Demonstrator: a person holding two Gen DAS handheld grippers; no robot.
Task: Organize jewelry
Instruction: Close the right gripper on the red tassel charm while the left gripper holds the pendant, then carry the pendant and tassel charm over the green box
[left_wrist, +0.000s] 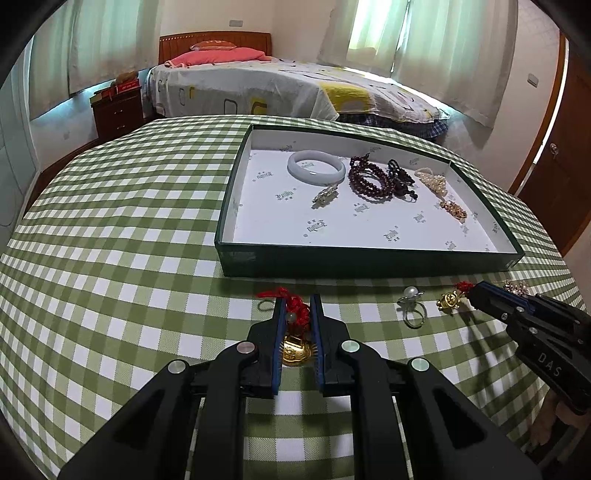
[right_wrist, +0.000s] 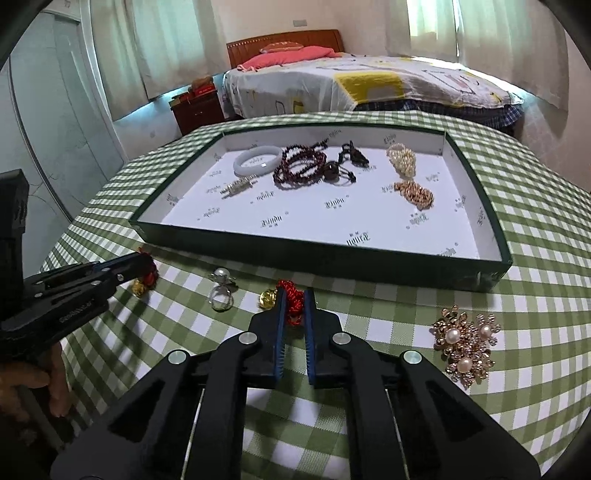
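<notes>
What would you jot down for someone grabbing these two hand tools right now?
Left gripper: shut on the red-corded gold lock charm.
Right gripper: shut on the red cord of the small gold charm.
Done: white bangle, dark red beads, pearl bracelet lie in the green tray.
Left on the tablecloth: both charms, pearl ring, pearl brooch.

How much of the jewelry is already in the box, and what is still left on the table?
Done: the white bangle, dark bead strands, pearl bracelet and other pieces lie in the box. In hand: each gripper, left and right, is shut on a red-corded gold charm. Left: the pearl ring and brooch remain on the tablecloth.
</notes>
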